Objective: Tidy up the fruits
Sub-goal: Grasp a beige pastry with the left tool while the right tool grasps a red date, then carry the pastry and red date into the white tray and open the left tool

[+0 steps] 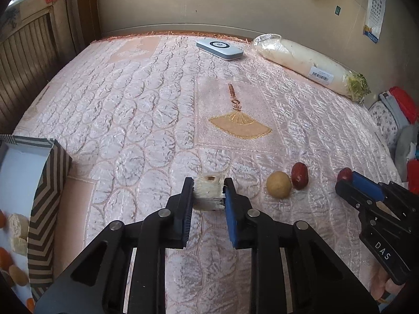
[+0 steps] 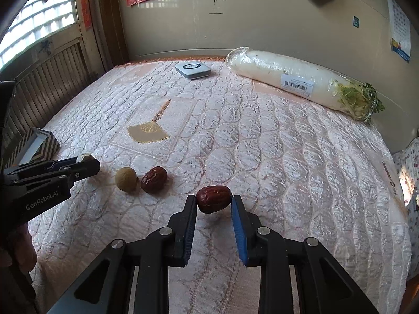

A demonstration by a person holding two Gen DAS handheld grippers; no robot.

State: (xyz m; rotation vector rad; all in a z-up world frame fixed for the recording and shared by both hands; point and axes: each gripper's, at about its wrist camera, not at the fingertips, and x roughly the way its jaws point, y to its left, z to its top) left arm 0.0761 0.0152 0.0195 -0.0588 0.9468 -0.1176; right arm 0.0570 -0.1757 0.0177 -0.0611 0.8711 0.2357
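My left gripper (image 1: pixel 208 188) is shut on a pale cut chunk (image 1: pixel 208 192) of fruit, low over the pink bedspread (image 1: pixel 146 99). A tan round fruit (image 1: pixel 279 184) and a red date (image 1: pixel 300 175) lie to its right. My right gripper (image 2: pixel 214 202) has a second red date (image 2: pixel 213 198) between its fingers; the left finger touches it, a small gap shows at the right finger. The right gripper also shows in the left wrist view (image 1: pixel 345 179). The left gripper shows at the left edge of the right wrist view (image 2: pixel 86 162).
A striped box (image 1: pixel 44 191) holding several fruit pieces stands at the left. A wrapped white radish (image 2: pixel 301 81) lies along the far right edge. A white flat device (image 2: pixel 193 70) sits at the far edge. Folded cloth and red items (image 1: pixel 400 110) lie off the bed's right.
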